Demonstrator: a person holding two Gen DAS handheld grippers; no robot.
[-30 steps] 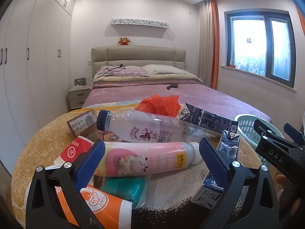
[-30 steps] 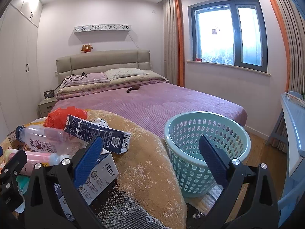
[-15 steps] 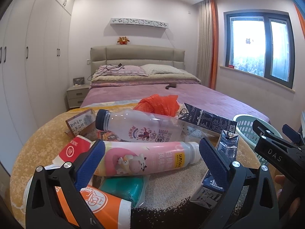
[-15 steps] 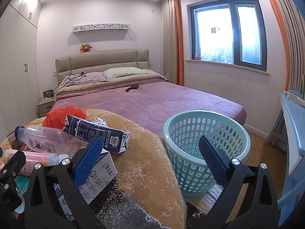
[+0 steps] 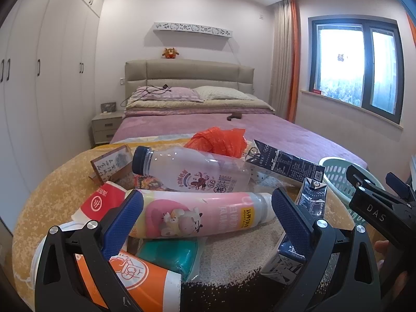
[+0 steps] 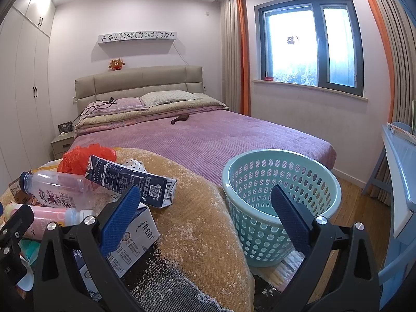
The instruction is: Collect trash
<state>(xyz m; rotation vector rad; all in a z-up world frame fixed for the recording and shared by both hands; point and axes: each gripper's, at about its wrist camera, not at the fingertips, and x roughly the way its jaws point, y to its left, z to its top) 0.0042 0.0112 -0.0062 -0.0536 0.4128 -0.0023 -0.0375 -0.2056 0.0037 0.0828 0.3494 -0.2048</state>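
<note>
Between the spread jaws of the left hand-held gripper (image 5: 207, 212) lies a pink bottle (image 5: 197, 217), on its side atop a trash pile w/ a clear bottle (image 5: 192, 173), navy carton (image 5: 286, 162), orange cup (image 5: 130, 275) & red bag (image 5: 221, 141). Looks light, smooth plastic, prob. slippery; best taken mid-body across the label. Right hand-held gripper (image 6: 207, 212), also spread & empty, faces a teal basket (image 6: 282, 195) on the floor beside. Pile rests on a yellow blanket (image 6: 197, 218) at the foot of a bed (image 6: 234, 137); wardrobe (image 5: 39, 78) left, window (image 6: 309, 41) right.
</note>
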